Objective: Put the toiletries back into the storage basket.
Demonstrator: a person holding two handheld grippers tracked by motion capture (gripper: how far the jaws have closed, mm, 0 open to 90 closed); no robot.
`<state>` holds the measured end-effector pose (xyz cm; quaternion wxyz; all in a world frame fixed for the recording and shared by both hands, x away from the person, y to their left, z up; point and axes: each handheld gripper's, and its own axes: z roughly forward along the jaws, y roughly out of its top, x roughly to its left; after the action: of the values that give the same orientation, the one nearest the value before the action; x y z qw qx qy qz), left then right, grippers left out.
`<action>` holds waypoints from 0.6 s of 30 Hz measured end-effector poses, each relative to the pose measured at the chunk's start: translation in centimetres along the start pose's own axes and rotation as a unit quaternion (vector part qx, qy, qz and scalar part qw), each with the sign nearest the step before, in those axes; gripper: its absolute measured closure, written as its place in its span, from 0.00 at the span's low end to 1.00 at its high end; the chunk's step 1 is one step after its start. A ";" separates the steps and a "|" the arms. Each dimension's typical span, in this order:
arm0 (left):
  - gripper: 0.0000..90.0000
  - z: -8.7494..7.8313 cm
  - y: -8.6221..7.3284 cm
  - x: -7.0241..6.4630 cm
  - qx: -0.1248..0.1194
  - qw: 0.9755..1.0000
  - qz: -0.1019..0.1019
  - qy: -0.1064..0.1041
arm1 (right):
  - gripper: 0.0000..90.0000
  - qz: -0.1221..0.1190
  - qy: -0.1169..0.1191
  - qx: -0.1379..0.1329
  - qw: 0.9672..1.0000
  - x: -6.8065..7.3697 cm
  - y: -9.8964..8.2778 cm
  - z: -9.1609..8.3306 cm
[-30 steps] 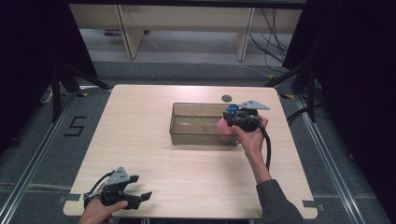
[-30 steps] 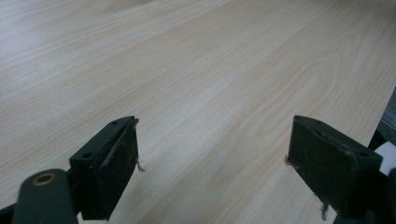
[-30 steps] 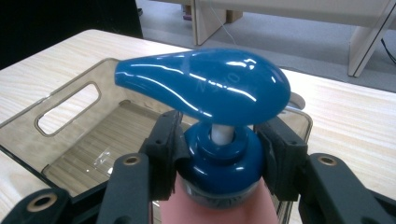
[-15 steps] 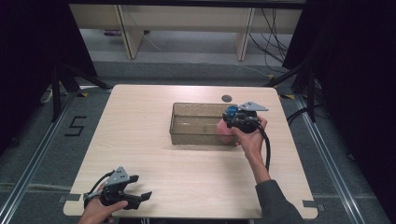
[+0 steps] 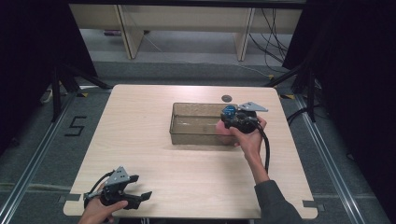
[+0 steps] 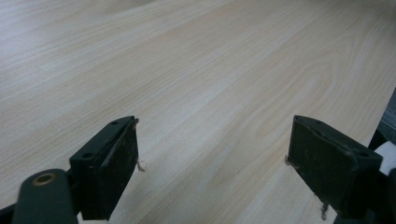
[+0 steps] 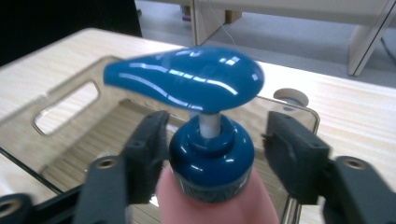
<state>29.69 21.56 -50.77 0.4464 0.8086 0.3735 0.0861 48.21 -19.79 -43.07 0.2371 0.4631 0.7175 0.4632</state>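
From the high view, my right gripper point(image 5: 232, 122) sits at the right end of the bin point(image 5: 196, 123) on the table point(image 5: 154, 154), with a pink bottle point(image 5: 224, 128) at its fingers. My left gripper point(image 5: 135, 196) rests near the front left corner, well apart.

Along the left gripper view, my fingers point(image 6: 112, 163) stand wide over bare wood, holding nothing.

Along the right gripper view, my fingers point(image 7: 149, 149) flank the blue pump collar point(image 7: 212, 151) with visible gaps, so they are apart, not clamped. Judged step: bottle placement or pickup at the bin. Next move calls for closing squarely on the neck, or backing straight off without tipping it.
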 end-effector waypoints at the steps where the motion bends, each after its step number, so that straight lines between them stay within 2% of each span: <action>1: 0.17 0.0 0.0 0.1 0.001 1.000 0.002 0.000 | 0.39 0.012 0.008 -0.004 1.000 0.0 0.1 -0.1; 2: 0.17 0.0 0.0 0.1 0.000 1.000 0.003 0.001 | 0.37 0.013 0.018 -0.005 1.000 0.0 0.1 -0.2; 3: 0.17 0.0 0.1 0.1 0.000 1.000 0.003 0.001 | 0.36 0.000 0.017 -0.007 1.000 -0.1 0.2 -0.2; 4: 0.17 0.0 0.0 0.1 0.001 1.000 0.002 0.001 | 0.34 0.002 0.015 -0.006 1.000 0.0 0.2 -0.4; 5: 0.17 0.0 0.0 0.0 0.002 1.000 0.002 0.001 | 0.33 0.003 0.004 -0.008 1.000 0.1 0.2 -0.5; 6: 0.17 0.0 0.0 0.1 0.002 1.000 0.003 0.001 | 0.32 0.014 0.012 -0.006 1.000 0.2 0.3 -0.6; 10: 0.17 0.0 0.0 0.1 0.001 1.000 0.002 0.001 | 0.31 0.017 0.014 -0.010 1.000 0.2 0.3 -0.8; 11: 0.17 0.0 0.0 0.1 0.002 1.000 0.003 0.001 | 0.31 0.024 0.015 -0.010 1.000 0.3 0.3 -1.0; 14: 0.17 0.0 0.0 0.1 0.000 1.000 0.002 0.001 | 0.30 0.013 0.018 -0.012 1.000 0.3 0.3 -1.2; 16: 0.17 0.0 0.0 0.1 0.002 1.000 0.003 0.001 | 0.30 0.021 0.019 -0.013 1.000 0.4 0.3 -1.4; 17: 0.17 0.0 0.0 0.1 0.001 1.000 0.003 0.001 | 0.30 0.022 0.013 -0.009 1.000 0.5 0.3 -1.5; 18: 0.17 0.0 0.0 0.1 0.000 1.000 0.003 0.001 | 0.29 0.024 0.019 -0.008 1.000 0.5 0.3 -1.6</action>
<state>29.77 21.63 -50.74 0.4452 0.8099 0.3716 0.0886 46.91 -20.02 -42.04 0.2164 0.4690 0.7069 0.4832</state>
